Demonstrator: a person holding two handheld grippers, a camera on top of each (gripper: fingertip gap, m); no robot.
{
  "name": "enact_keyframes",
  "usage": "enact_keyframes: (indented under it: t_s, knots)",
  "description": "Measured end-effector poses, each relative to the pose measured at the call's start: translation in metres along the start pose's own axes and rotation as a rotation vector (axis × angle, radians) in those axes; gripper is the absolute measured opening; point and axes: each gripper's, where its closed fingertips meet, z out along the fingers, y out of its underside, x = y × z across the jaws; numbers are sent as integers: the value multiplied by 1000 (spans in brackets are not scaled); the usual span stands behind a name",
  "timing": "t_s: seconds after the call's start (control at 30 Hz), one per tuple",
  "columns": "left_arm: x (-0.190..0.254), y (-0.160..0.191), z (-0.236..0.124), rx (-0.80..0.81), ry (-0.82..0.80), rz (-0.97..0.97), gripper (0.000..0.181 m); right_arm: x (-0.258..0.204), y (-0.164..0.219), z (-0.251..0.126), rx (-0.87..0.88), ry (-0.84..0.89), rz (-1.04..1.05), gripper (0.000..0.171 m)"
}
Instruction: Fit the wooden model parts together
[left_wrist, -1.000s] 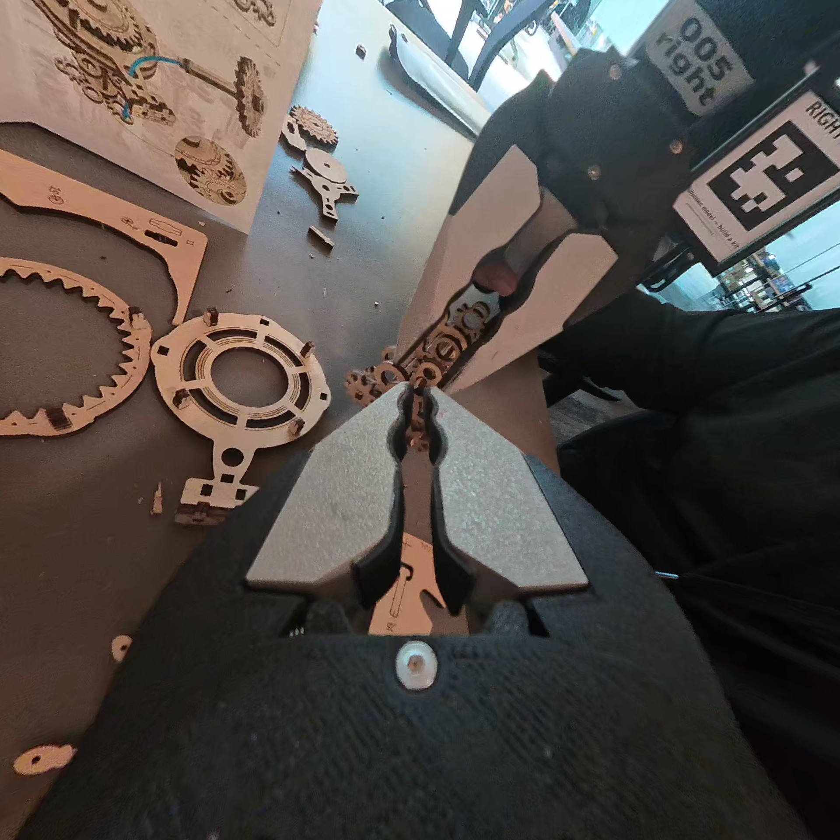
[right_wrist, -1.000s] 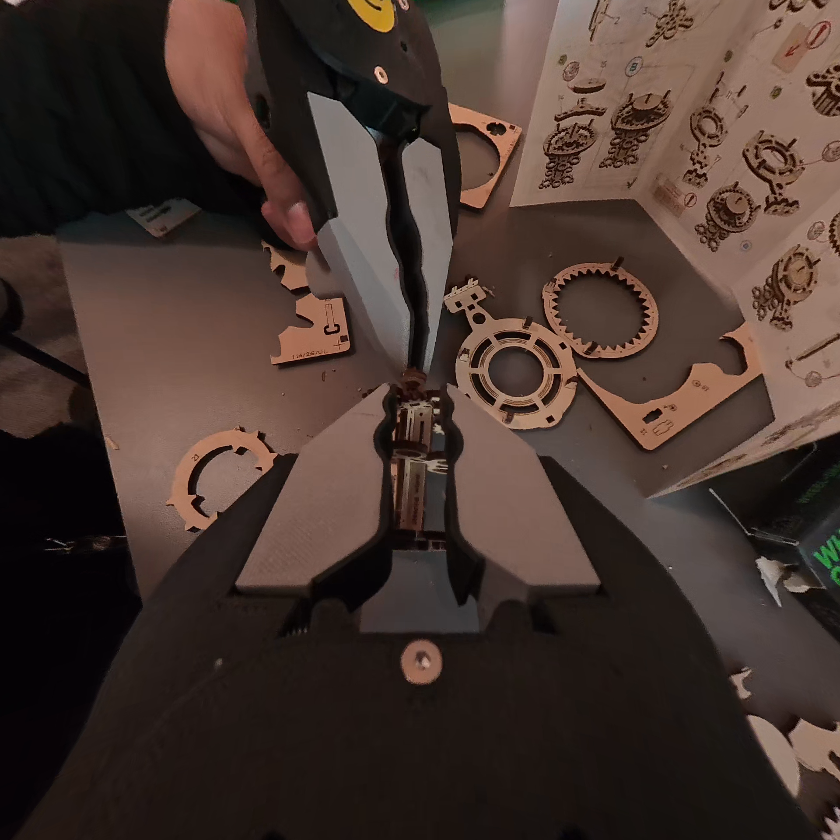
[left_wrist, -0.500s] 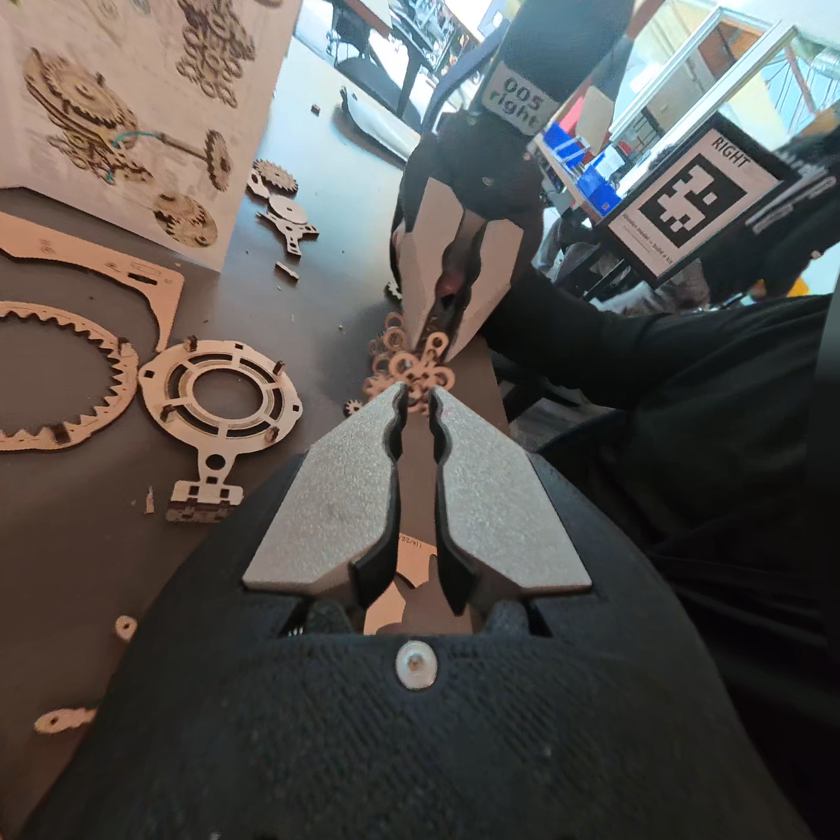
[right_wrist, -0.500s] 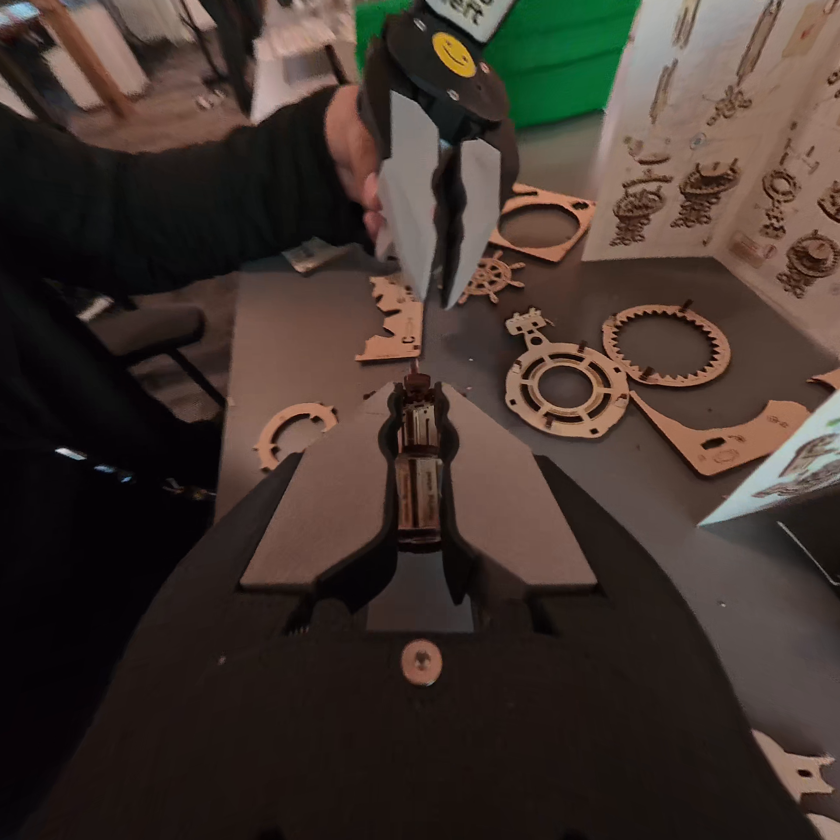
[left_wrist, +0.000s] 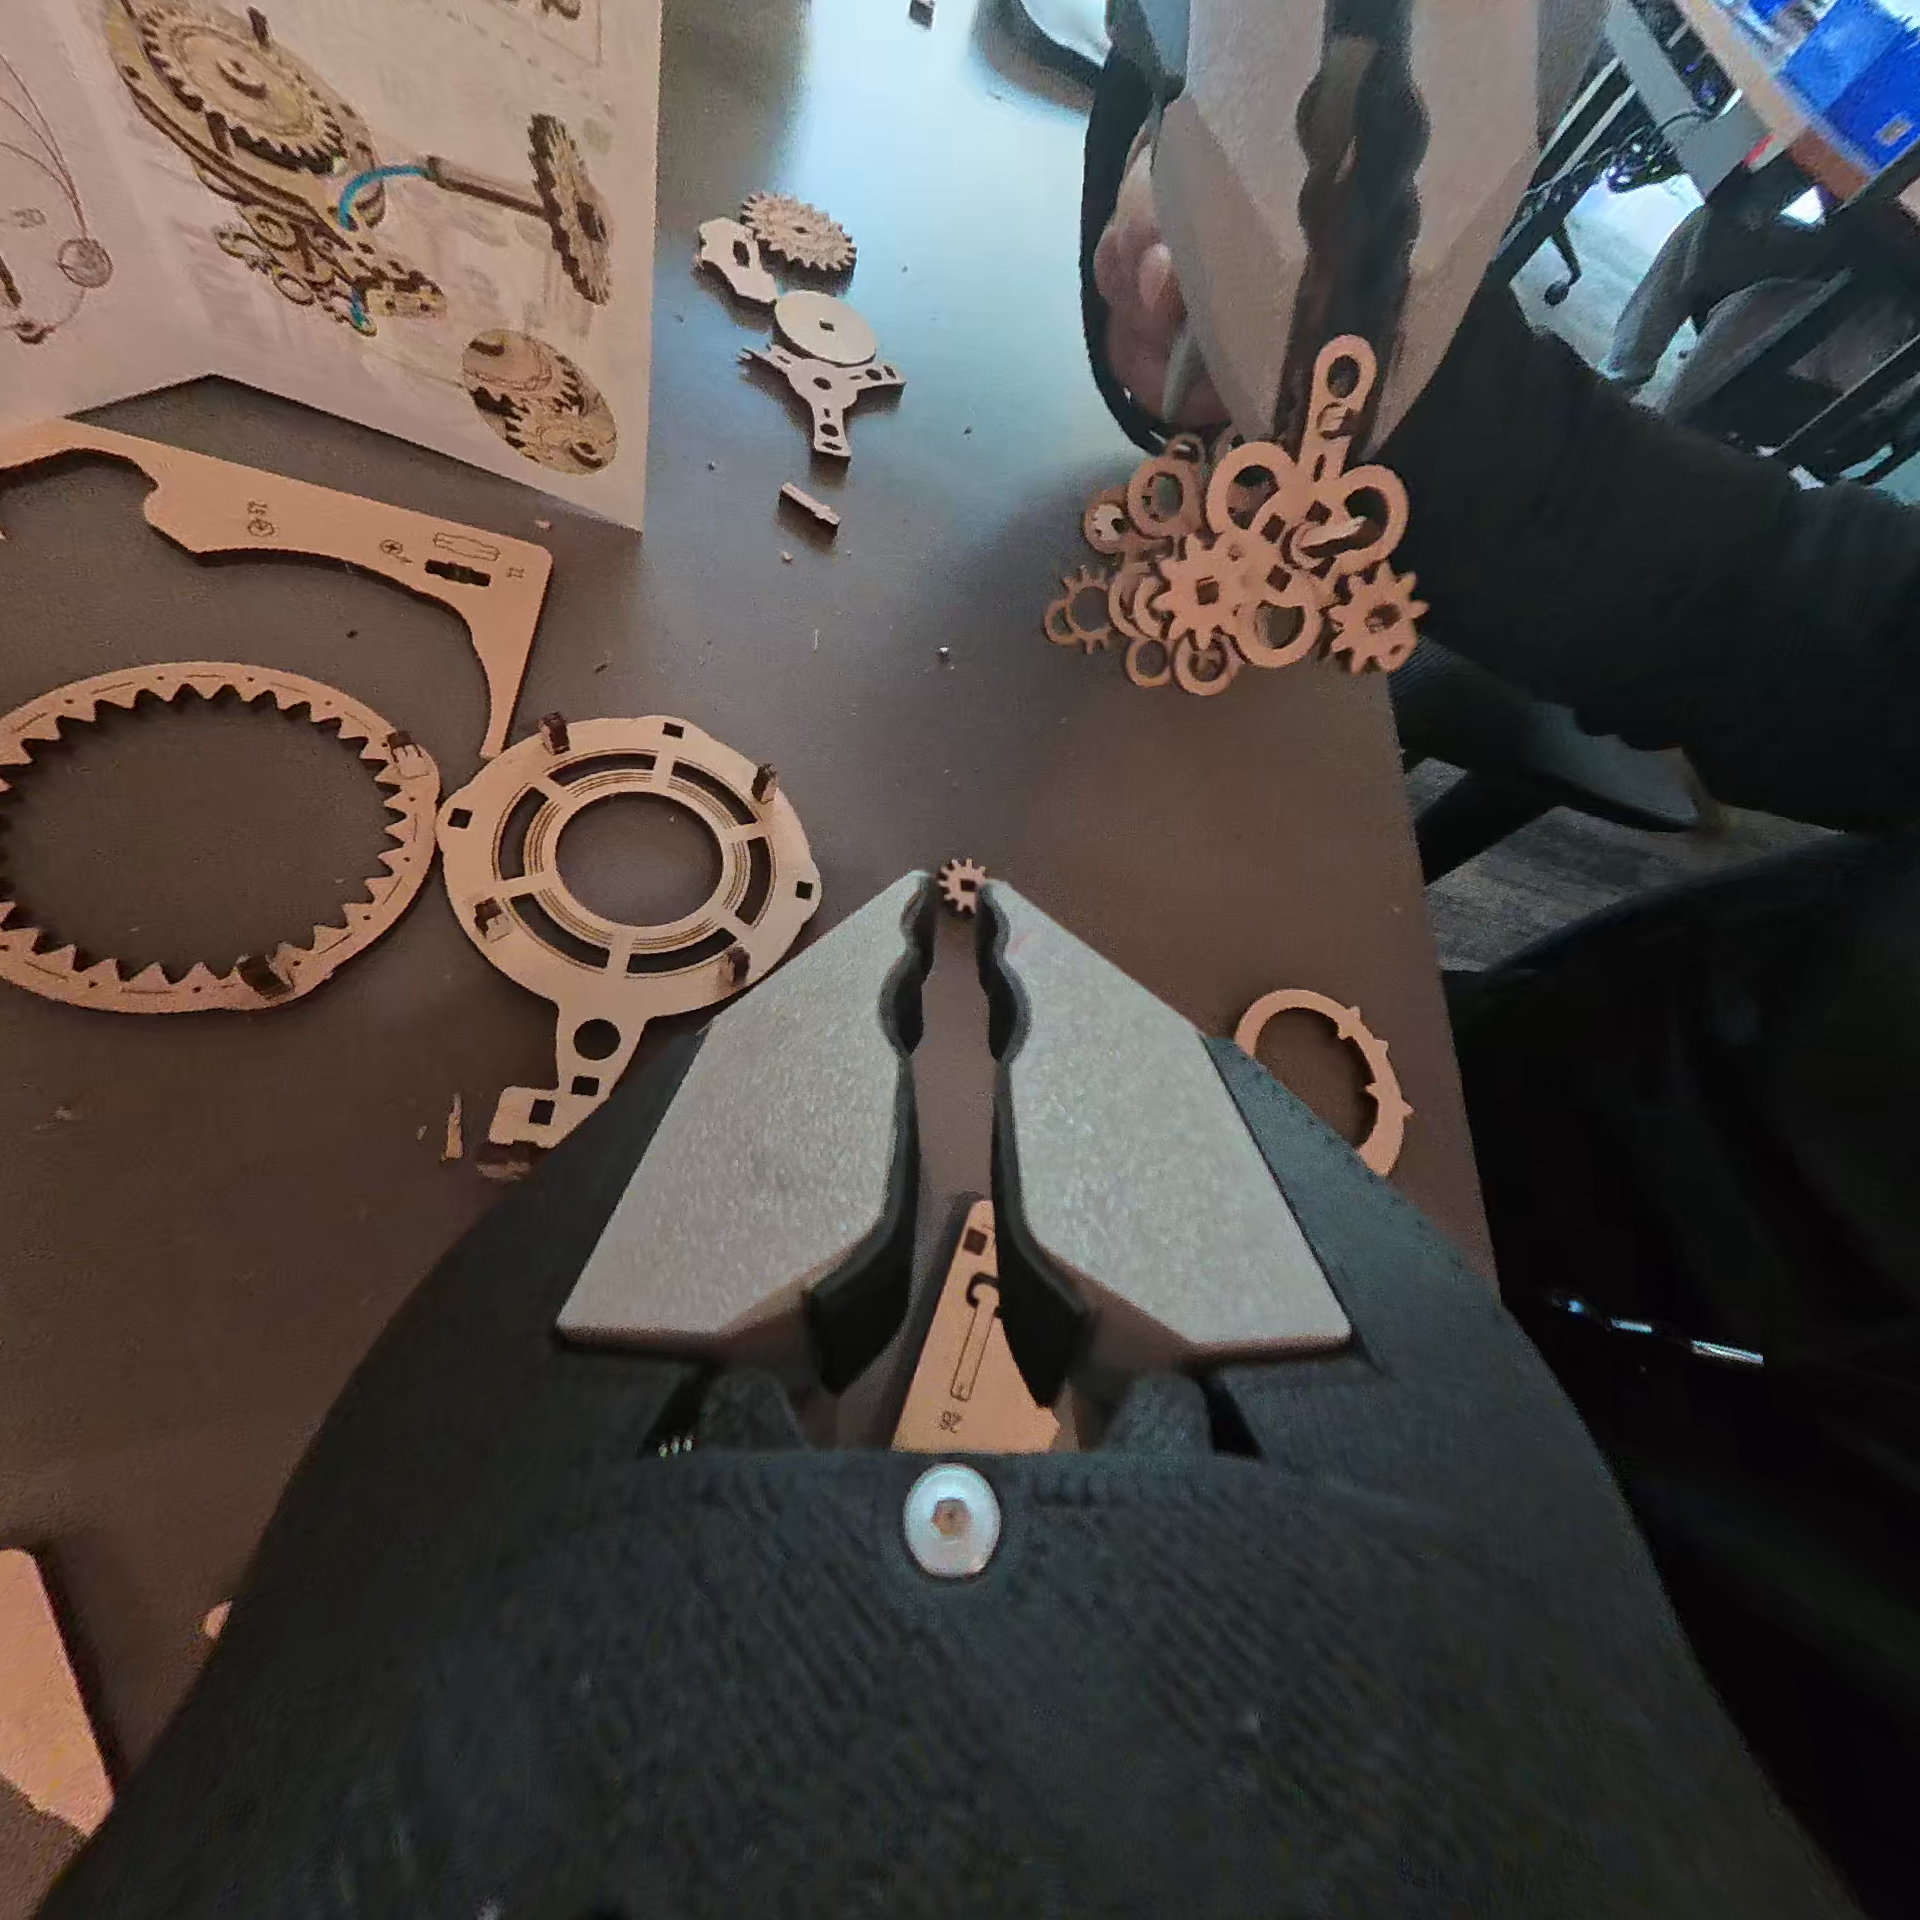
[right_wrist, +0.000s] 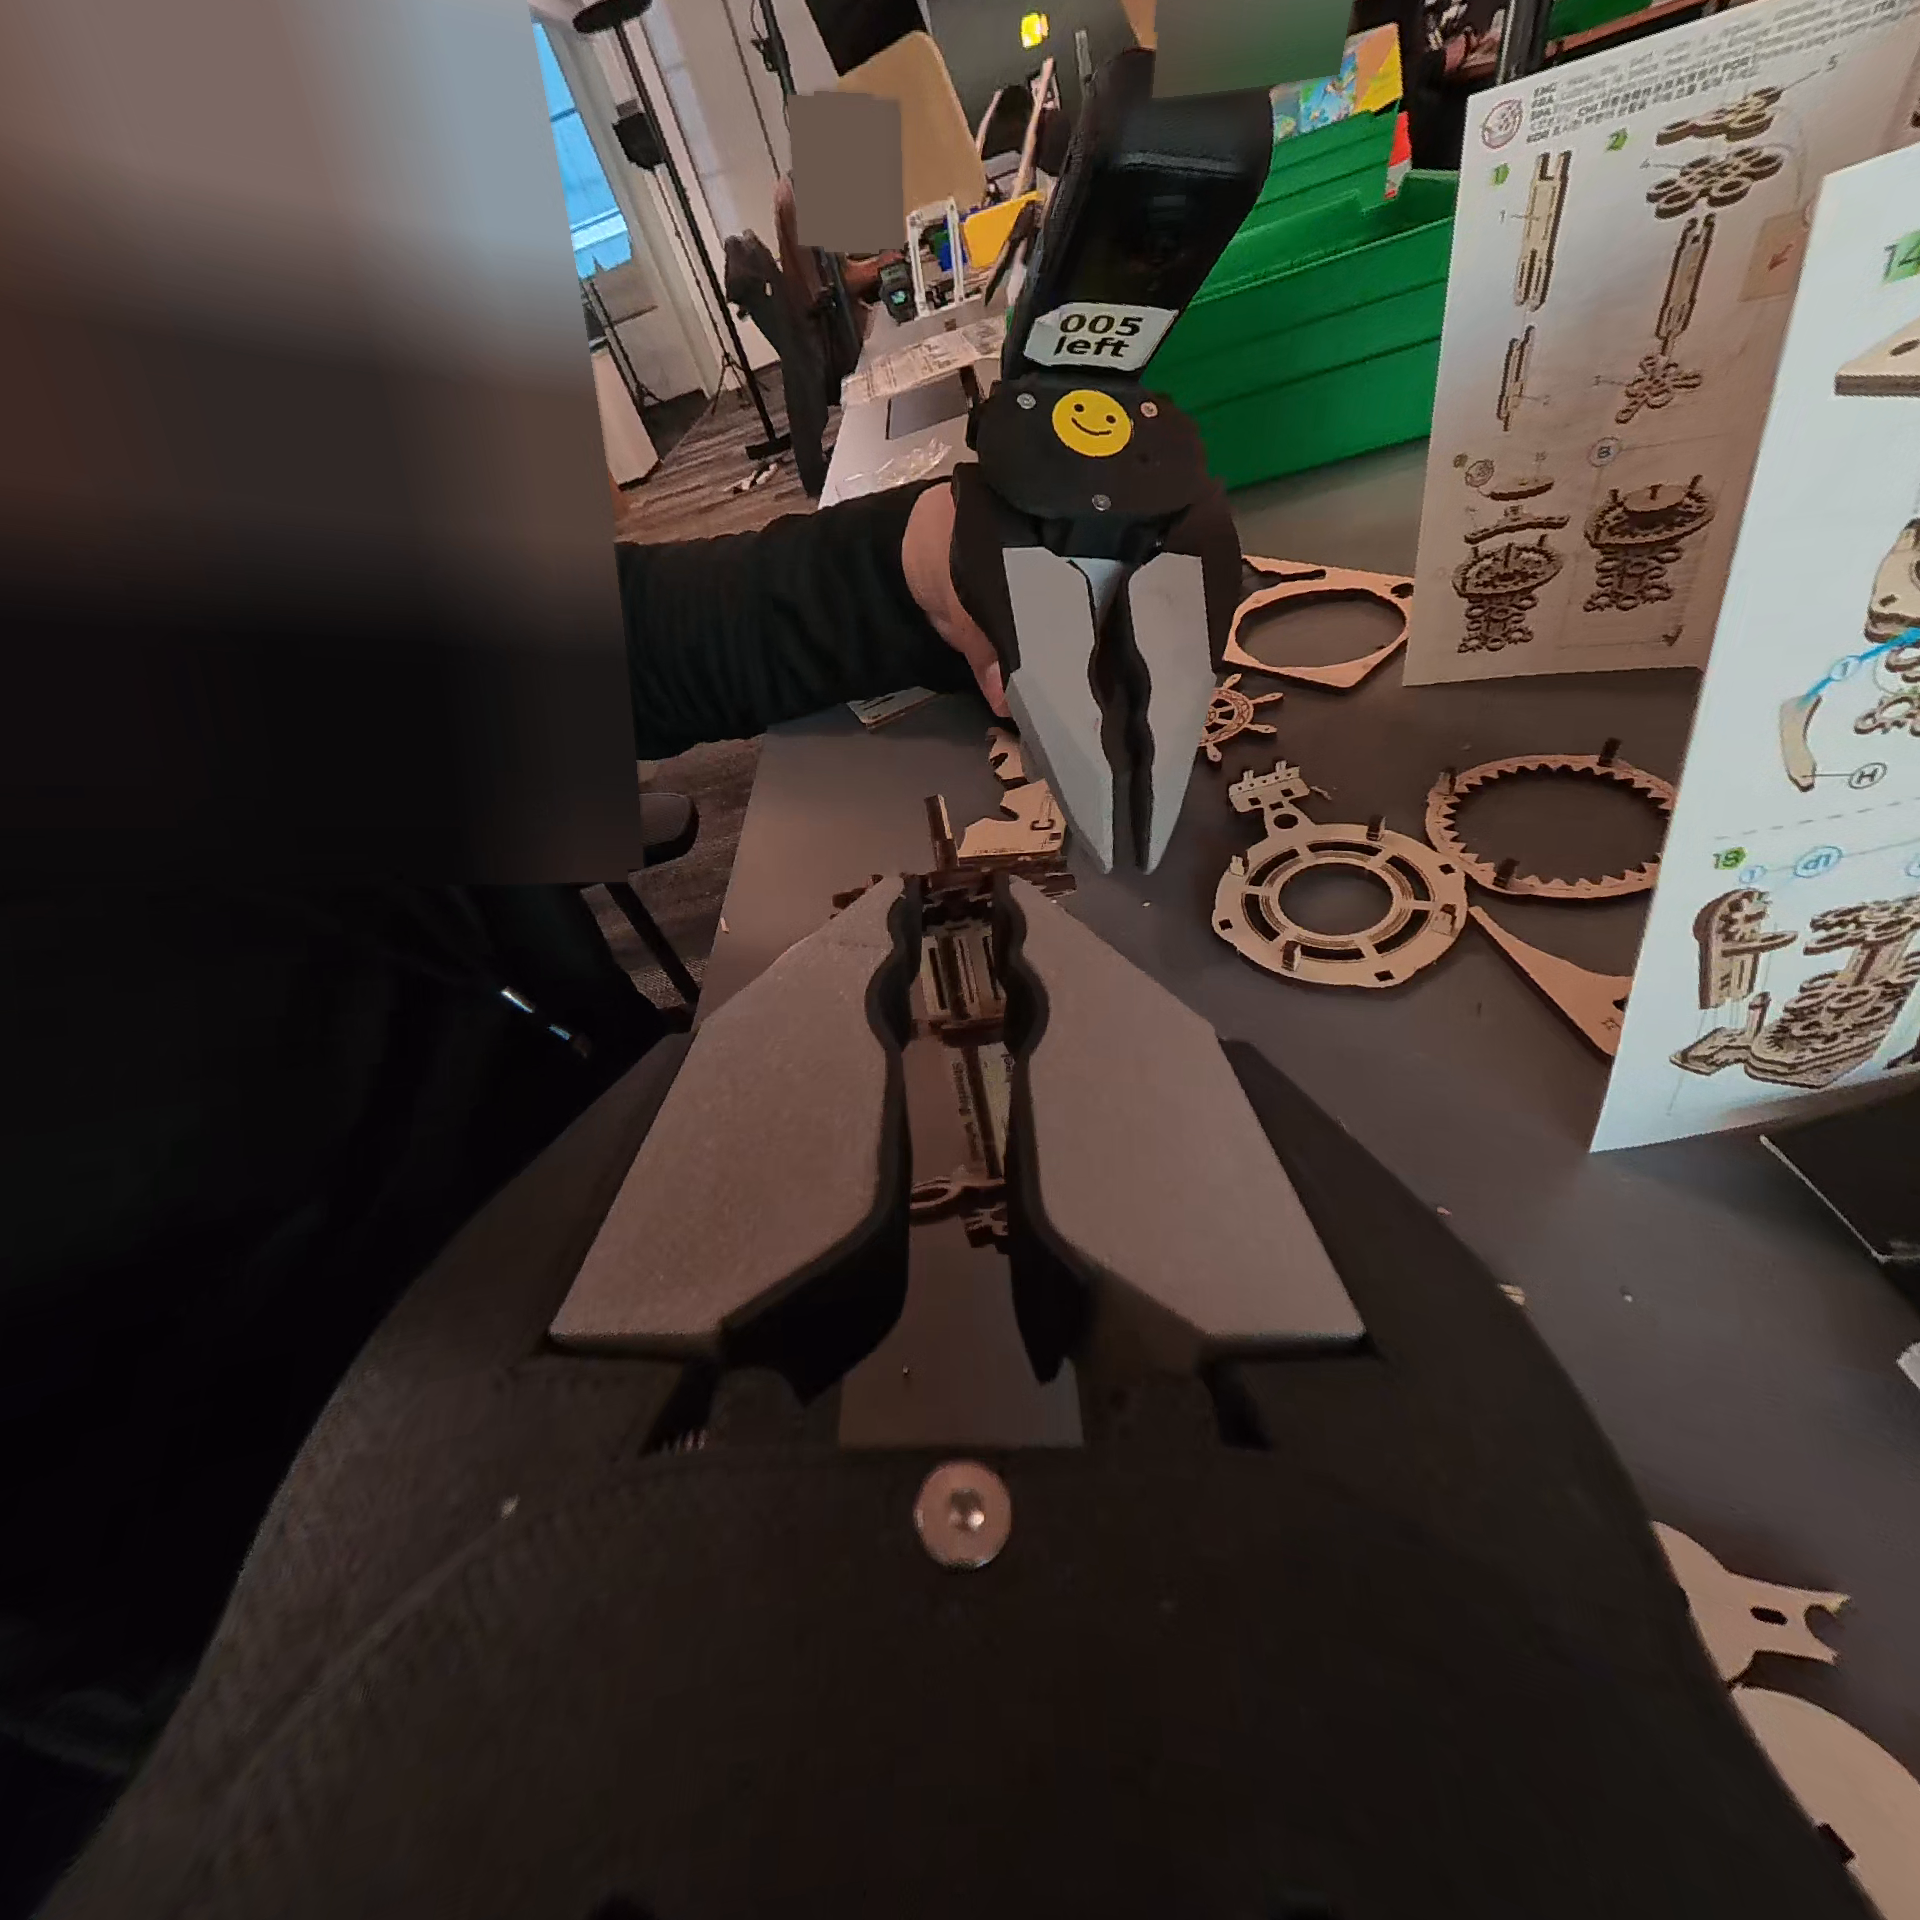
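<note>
My right gripper (right_wrist: 956, 883) is shut on a wooden assembly of stacked rings and small gears (right_wrist: 961, 977), seen edge-on between its fingers. In the left wrist view this gripper (left_wrist: 1304, 416) holds the assembly (left_wrist: 1236, 561) hanging above the table's right edge. My left gripper (left_wrist: 956, 894) is narrowly open and empty, low over the dark table (left_wrist: 1143, 810). A tiny gear (left_wrist: 958, 886) lies on the table just past its tips. In the right wrist view the left gripper (right_wrist: 1127, 862) points down, a short way beyond and to the right of the assembly.
A round slotted plate with pegs (left_wrist: 623, 862) and a toothed ring (left_wrist: 197, 831) lie left. A notched C-ring (left_wrist: 1325, 1070) lies by the table edge (left_wrist: 1403, 831). A folded instruction sheet (left_wrist: 312, 208) stands at the back left. Loose gears (left_wrist: 800, 234) lie behind; a flat part (left_wrist: 966, 1340) lies under my left gripper. The gap from one gripper's tips to the other's is roughly 10 cm.
My left gripper let go of the assembly and drew back from it. My right gripper lifted the assembly up and away; the two grippers now stand apart.
</note>
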Motion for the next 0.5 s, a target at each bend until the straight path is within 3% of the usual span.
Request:
enact_keyframes:
  t_s: [0.27, 0.5]
  knots:
    - [4, 8, 9, -69, -40, 93, 22, 3, 5, -3, -34, 4, -7, 10]
    - [-3, 21, 21, -204, -156, 326, 34, 4, 5, -7, -53, 28, -41, 9]
